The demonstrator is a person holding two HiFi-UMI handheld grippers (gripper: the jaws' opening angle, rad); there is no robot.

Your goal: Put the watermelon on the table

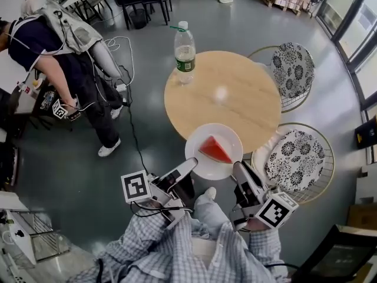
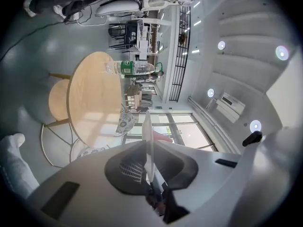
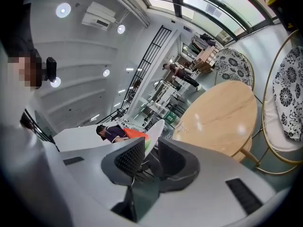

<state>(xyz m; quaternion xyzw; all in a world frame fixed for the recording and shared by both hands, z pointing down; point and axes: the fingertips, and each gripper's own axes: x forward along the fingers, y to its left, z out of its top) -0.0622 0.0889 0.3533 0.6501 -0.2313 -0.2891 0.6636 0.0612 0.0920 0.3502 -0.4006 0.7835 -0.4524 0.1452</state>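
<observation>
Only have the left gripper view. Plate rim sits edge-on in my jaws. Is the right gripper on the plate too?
Observer: Yes. The right gripper is shut on the opposite rim of the plate.
Operator: Is the fruit on it?
Observer: Head view shows the watermelon slice lying near the plate's middle.
Operator: Where is the plate relative to the table?
Observer: From above it overlaps the near edge of the round table. I cannot tell whether it touches the top.

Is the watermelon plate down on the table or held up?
Held up: left gripper and right gripper pinch the plate by its rim, half beyond the table edge.
</observation>
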